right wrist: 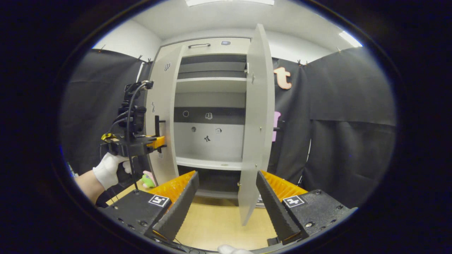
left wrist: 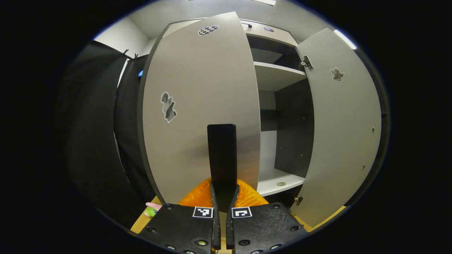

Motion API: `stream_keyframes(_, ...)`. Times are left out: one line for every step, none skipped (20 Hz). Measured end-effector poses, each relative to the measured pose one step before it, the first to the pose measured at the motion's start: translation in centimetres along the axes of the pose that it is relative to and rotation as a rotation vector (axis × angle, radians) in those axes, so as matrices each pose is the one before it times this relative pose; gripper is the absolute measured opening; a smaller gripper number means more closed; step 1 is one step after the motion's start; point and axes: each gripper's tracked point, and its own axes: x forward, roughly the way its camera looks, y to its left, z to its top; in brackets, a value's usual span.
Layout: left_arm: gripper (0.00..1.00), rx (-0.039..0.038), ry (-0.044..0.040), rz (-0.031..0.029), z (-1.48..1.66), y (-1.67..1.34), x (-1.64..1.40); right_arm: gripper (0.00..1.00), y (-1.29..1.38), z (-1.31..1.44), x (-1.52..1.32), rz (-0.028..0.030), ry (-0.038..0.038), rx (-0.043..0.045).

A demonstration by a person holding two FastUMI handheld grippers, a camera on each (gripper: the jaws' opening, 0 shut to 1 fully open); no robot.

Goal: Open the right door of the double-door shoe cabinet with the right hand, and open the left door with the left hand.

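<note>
The light grey shoe cabinet [right wrist: 212, 45] stands with both doors swung out. In the left gripper view, the left door [left wrist: 197, 106] is close in front, and my left gripper [left wrist: 223, 192] is shut on its black vertical handle [left wrist: 221, 151]. The right door [left wrist: 342, 123] hangs wide open at the right. In the right gripper view, a white-gloved hand [right wrist: 107, 171] holds the left gripper [right wrist: 157, 141] at the left door [right wrist: 164, 116]. The right door [right wrist: 257, 123] shows nearly edge-on. My right gripper [right wrist: 227, 203] is open, apart from the door, with nothing between its fingers.
Inside the cabinet are pale shelves [right wrist: 210, 84], a dark back band with small stickers, and a small round thing on the lower shelf [left wrist: 281, 183]. A pink and green toy [right wrist: 148, 179] lies on the wooden floor [right wrist: 215, 222] by the left door. Black cloth walls stand on both sides.
</note>
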Motion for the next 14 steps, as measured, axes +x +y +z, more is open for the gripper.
stream_keyframes(0.05,0.00015,0.00205,0.00452,-0.004,0.206,-0.287,1.00,0.067,0.016,0.189,0.00761,0.00149,-0.00422)
stream_keyframes(0.05,0.00047,0.00286,0.00583,-0.027,0.146,-0.339,1.00,0.090,0.081,0.142,0.00816,-0.00026,-0.00415)
stream_keyframes(0.05,-0.00407,-0.00036,0.00627,-0.008,0.145,-0.099,1.00,0.170,-0.063,-0.016,0.00873,0.00054,-0.00239)
stream_keyframes(0.05,-0.00058,0.00029,0.00383,-0.013,0.157,-0.205,1.00,0.078,-0.035,0.057,0.00831,0.00228,-0.00279)
stream_keyframes(0.05,-0.00014,0.00022,0.00440,-0.044,0.165,-0.161,1.00,0.083,-0.065,-0.078,0.00979,0.00229,-0.00295)
stream_keyframes(0.05,-0.00105,0.00077,0.00635,-0.008,0.195,-0.216,1.00,0.097,-0.005,0.041,0.00995,0.00298,-0.00109)
stream_keyframes(0.05,0.00366,0.00184,0.00581,-0.020,0.178,-0.188,1.00,0.168,-0.140,0.052,0.01224,0.00404,-0.00074)
stream_keyframes(0.05,0.00096,-0.00136,0.00748,-0.001,0.193,-0.115,1.00,0.097,-0.048,0.078,0.01010,0.00129,-0.00029)
stream_keyframes(0.05,0.00315,-0.00119,0.00698,0.029,0.154,-0.074,1.00,0.053,0.030,-0.005,0.00795,-0.00196,-0.00014)
stream_keyframes(0.05,0.00127,0.00043,0.00837,-0.027,0.191,0.022,1.00,0.071,0.085,0.097,0.00842,-0.00152,-0.00136)
stream_keyframes(0.05,0.00504,0.00262,0.01052,-0.066,0.184,-0.220,1.00,0.074,-0.067,0.031,0.00871,0.00195,-0.00335)
stream_keyframes(0.05,-0.00145,0.00240,0.01105,-0.020,0.146,-0.096,1.00,0.011,0.012,0.098,0.00753,-0.00101,-0.00225)
stream_keyframes(0.05,-0.00276,0.00063,0.00768,0.012,0.139,-0.071,1.00,0.075,0.073,0.375,0.00540,-0.00200,0.00036)
stream_keyframes(0.05,-0.00321,0.00127,0.00336,-0.018,0.129,-0.090,1.00,0.075,0.101,0.287,0.00736,-0.00111,0.00226)
